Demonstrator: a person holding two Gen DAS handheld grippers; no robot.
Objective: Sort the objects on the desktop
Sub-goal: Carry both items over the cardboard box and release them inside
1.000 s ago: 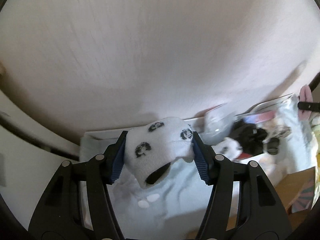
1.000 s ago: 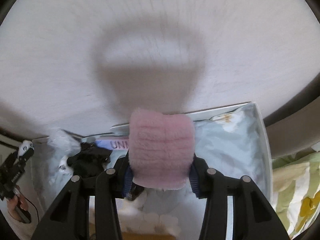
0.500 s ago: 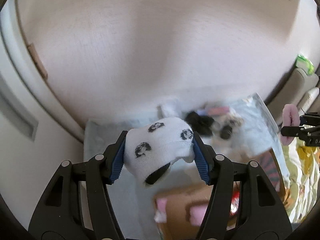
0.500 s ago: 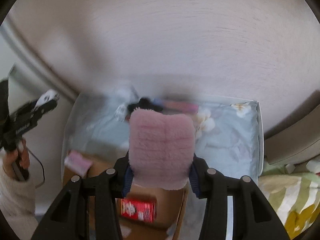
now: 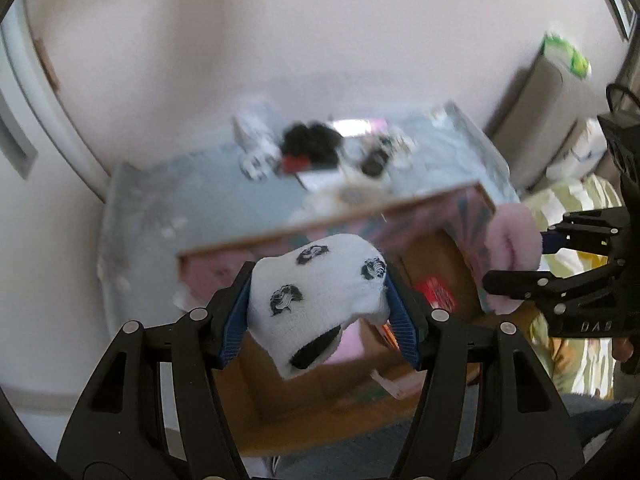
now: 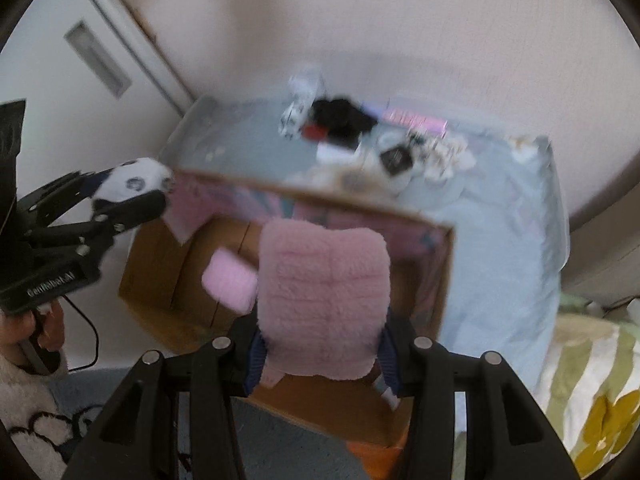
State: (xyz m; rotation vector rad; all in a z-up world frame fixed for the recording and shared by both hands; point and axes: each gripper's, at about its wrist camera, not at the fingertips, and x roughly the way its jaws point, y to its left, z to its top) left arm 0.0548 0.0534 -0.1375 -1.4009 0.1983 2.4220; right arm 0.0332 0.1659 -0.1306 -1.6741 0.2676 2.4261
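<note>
My left gripper (image 5: 318, 312) is shut on a white rolled sock with black prints (image 5: 316, 292), held above an open cardboard box (image 5: 320, 396). My right gripper (image 6: 322, 344) is shut on a fluffy pink sock bundle (image 6: 324, 300), also over the box (image 6: 168, 280). Each gripper shows in the other's view: the right one with its pink bundle (image 5: 512, 252) at the right edge, the left one with the white sock (image 6: 132, 182) at the left. Inside the box lie a pink item (image 6: 230, 282) and a red packet (image 5: 434, 294).
Beyond the box, a table under a pale blue floral cloth (image 6: 500, 240) carries a blurred heap of dark and white items (image 6: 344, 120). A white door (image 6: 60, 60) stands to the left, a yellow-green flowered cover (image 6: 592, 392) lies to the right, and a hand in a white sleeve (image 6: 24, 344) holds the left gripper.
Both grippers have drawn back from the table, each still clamped on its sock. The cardboard box has come into view beneath them, and the right gripper has rolled.
</note>
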